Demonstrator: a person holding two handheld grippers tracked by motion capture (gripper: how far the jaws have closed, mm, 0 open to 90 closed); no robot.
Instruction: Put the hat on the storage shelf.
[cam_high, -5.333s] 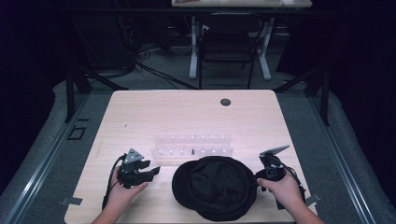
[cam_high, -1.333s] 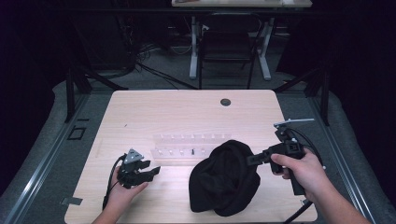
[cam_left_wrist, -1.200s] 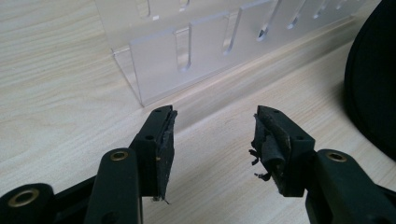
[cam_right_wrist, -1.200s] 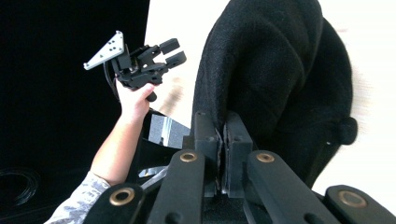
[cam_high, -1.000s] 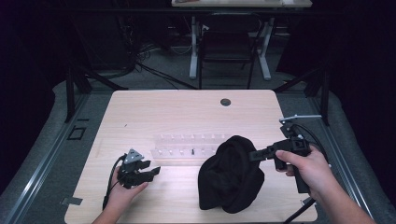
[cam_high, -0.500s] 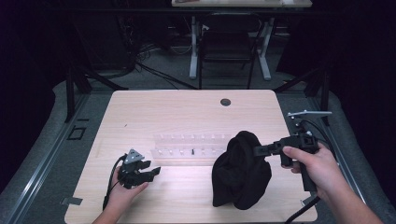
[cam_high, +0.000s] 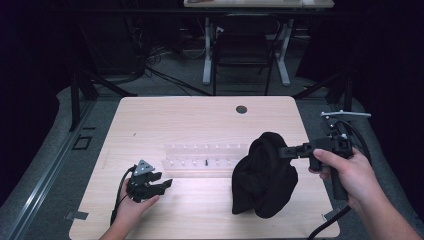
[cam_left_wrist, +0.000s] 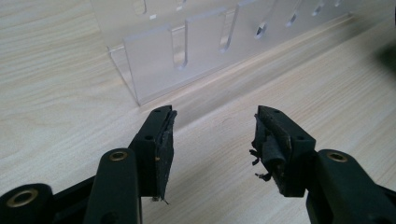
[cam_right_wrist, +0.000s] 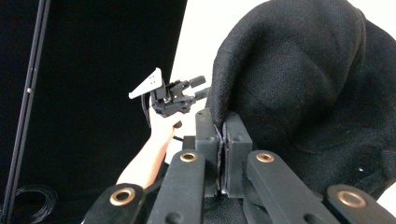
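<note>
A black felt cloth, perhaps a hat (cam_high: 265, 177), hangs bunched at the table's right, its lower folds still on the wood. My right gripper (cam_high: 281, 150) is shut on the cloth's upper edge and holds it raised. In the right gripper view the jaws (cam_right_wrist: 222, 128) pinch the rim of the black cloth (cam_right_wrist: 299, 79). My left gripper (cam_high: 161, 185) rests open near the front left of the table, with nothing between its jaws. In the left gripper view that gripper (cam_left_wrist: 212, 140) points at the end of a clear acrylic rack (cam_left_wrist: 187, 42).
The clear slotted rack (cam_high: 200, 155) lies across the middle of the light wooden table (cam_high: 200, 120), left of the cloth. A round cable hole (cam_high: 241, 109) sits near the far edge. A chair (cam_high: 245, 45) and desk legs stand beyond. Cables trail from both grippers.
The cloth lay flat at the front centre at first. My right gripper has since lifted its edge up and to the right, so it now hangs gathered. The left gripper has stayed put.
</note>
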